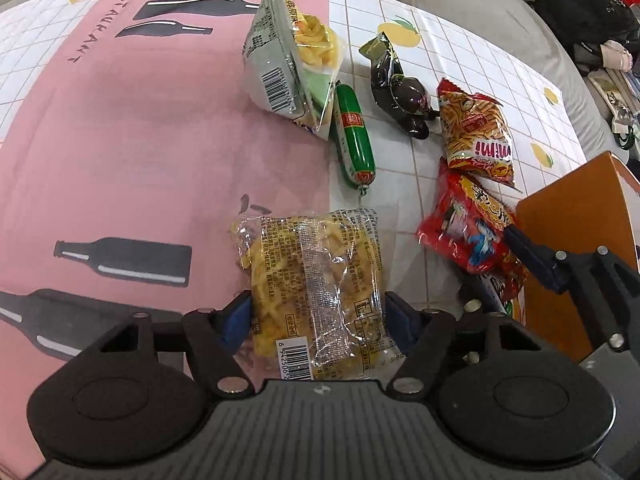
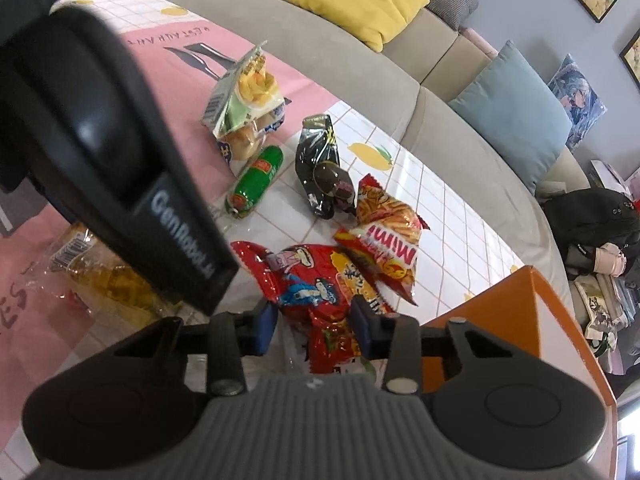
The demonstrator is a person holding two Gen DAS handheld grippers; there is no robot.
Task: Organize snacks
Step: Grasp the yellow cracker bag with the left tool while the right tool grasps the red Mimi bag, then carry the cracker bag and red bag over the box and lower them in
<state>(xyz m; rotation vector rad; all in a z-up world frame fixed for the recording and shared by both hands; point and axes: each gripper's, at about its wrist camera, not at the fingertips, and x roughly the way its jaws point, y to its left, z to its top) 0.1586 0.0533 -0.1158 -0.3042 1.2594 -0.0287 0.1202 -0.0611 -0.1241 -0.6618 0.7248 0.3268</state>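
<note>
- Snacks lay scattered on the table [image 1: 100,128], over a pink and white-checked cloth.
- Left gripper [image 1: 318,314] sat with its blue pads against both sides of a clear packet of yellow noodle snack [image 1: 312,280], whose long axis ran straight away from the camera, barcode end nearest.
- Right gripper [image 2: 314,320] pinched the near edge of a red snack bag [image 2: 316,280], just beside an orange box [image 2: 500,312].
- Green sausage [image 1: 354,136] lay farther off, pointing away lengthwise, between a pale green packet [image 1: 288,60] and a black packet [image 1: 396,88].
</note>
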